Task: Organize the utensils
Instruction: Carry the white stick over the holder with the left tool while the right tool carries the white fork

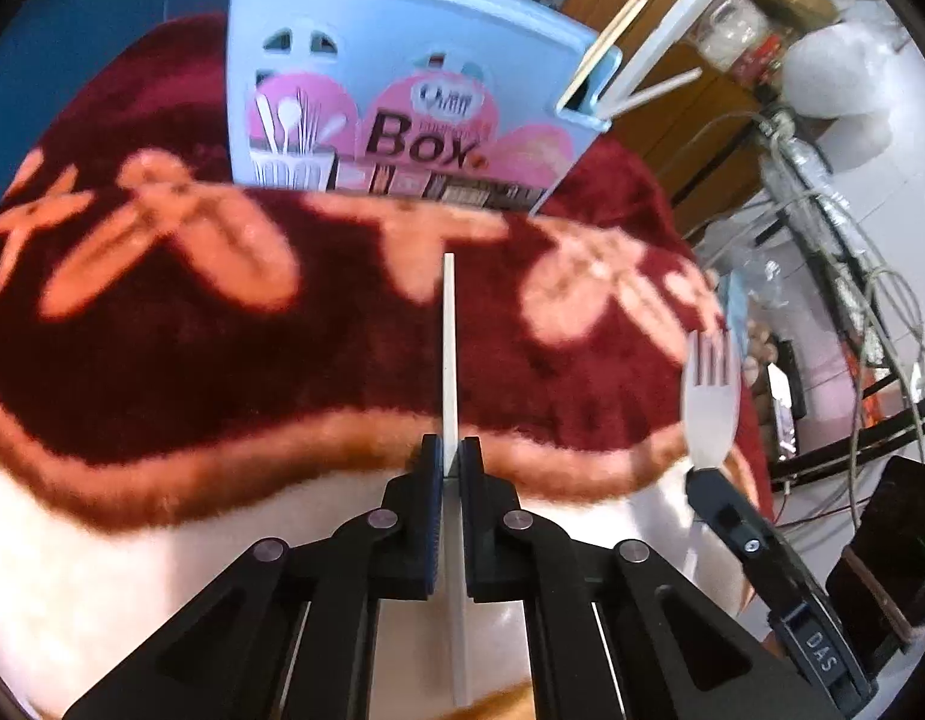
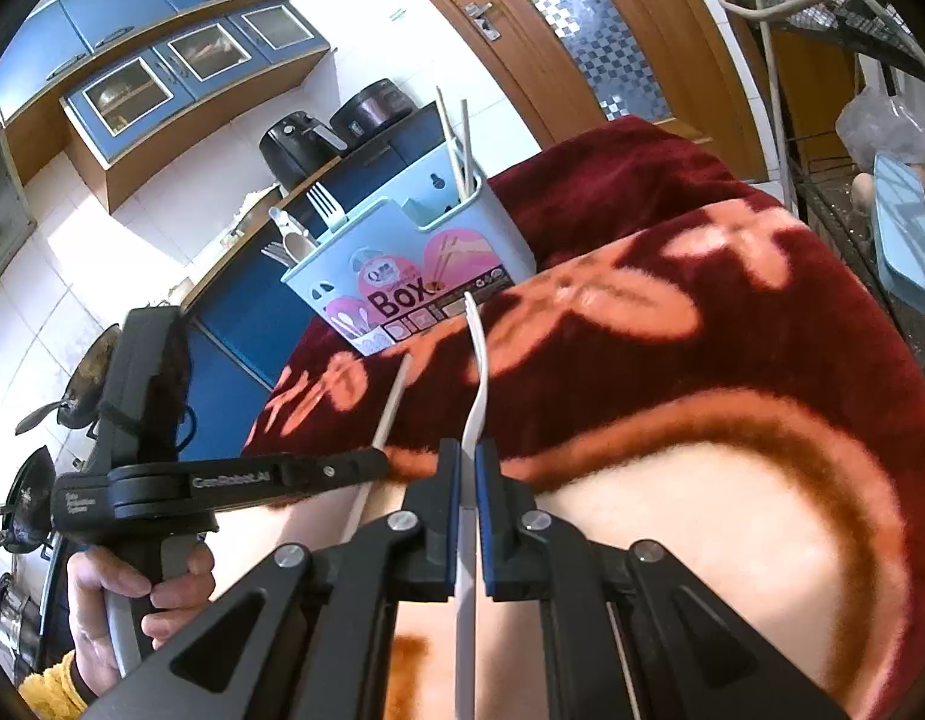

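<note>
Both loads pointed at the box [image 1: 402, 102], which stood upright at the far edge of the blanket [image 1: 222, 330], ahead of and above both tools. Left gripper [image 1: 450, 450]: fingers [image 1: 429, 480] pinched narrow on a white chopstick [image 1: 449, 348], its long axis running straight out along the fingers toward the box front, tip well short of it. Right gripper [image 2: 468, 456]: fingers [image 2: 450, 480] likewise clamped narrow, on the handle of a white fork [image 2: 477, 372]; seen from the left camera, tines up and forward. Fork tip lay just before the box label in the right view, so likely the nearer of the two, though depth was hard to judge. Left compartments of the box already held forks and a spoon; the right end held chopsticks [image 2: 459, 144], standing tilted. Judged from that sorting, chopstick bound for the right end, fork for the left, so the paths would cross. Both tools were tipped downward, the left more steeply; each would probably need lifting above the rim and turning so its utensil could drop in upright. A hand [image 2: 132, 594] gripped the left tool's handle, low in the right view.
</note>
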The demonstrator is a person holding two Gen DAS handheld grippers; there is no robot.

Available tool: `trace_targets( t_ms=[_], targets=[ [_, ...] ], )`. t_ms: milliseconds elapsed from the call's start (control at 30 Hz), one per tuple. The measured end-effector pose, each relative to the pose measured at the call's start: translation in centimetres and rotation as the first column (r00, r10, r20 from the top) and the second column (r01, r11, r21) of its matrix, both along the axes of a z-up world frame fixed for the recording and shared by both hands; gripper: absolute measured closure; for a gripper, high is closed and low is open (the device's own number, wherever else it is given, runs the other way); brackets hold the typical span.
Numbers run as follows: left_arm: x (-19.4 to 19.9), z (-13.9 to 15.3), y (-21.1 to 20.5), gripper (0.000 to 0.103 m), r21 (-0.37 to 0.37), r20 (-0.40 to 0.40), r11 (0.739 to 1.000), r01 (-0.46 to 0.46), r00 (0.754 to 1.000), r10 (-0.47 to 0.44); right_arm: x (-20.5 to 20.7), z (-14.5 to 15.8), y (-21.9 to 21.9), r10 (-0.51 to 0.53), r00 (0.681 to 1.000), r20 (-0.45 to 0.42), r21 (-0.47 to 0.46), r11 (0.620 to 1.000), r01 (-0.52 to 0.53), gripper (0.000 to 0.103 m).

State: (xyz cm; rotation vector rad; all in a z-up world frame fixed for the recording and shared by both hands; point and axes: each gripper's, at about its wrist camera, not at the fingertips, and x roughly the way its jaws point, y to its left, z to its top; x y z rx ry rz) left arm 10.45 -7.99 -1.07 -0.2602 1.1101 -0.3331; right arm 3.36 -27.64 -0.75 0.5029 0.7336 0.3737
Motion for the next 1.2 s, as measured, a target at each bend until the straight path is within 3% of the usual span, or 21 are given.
trace_targets(
  t_ms=[200, 400, 833, 1200],
  targets=[
    [-0.9, 1.1, 1.7, 0.098, -0.08, 0.082, 0.997, -0.004, 0.997, 0.011, -0.1, 0.4, 0.4, 0.004, 1.0, 0.015, 0.001, 1.0, -0.004, 0.096],
    [-2.2, 2.8, 3.5, 0.098, -0.137, 0.218, 0.991, -0.01, 0.975, 0.04, -0.3, 1.3, 0.9, 0.01, 0.998, 0.061, 0.012, 1.0, -0.011, 0.096],
    [-1.3, 7.6, 5.5, 0.098, -0.148, 0.464, 0.989, -0.026, 0.881, 0.092, 0.8, 4.1, 1.9, 0.018, 0.98, 0.198, 0.018, 1.0, -0.022, 0.096],
    [1.7, 10.8, 5.9, 0.098, -0.111, 0.575, 0.992, -0.057, 0.81, 0.11, 3.6, 5.4, 2.1, 0.013, 0.973, 0.231, 0.0, 1.0, -0.014, 0.096]
  ],
)
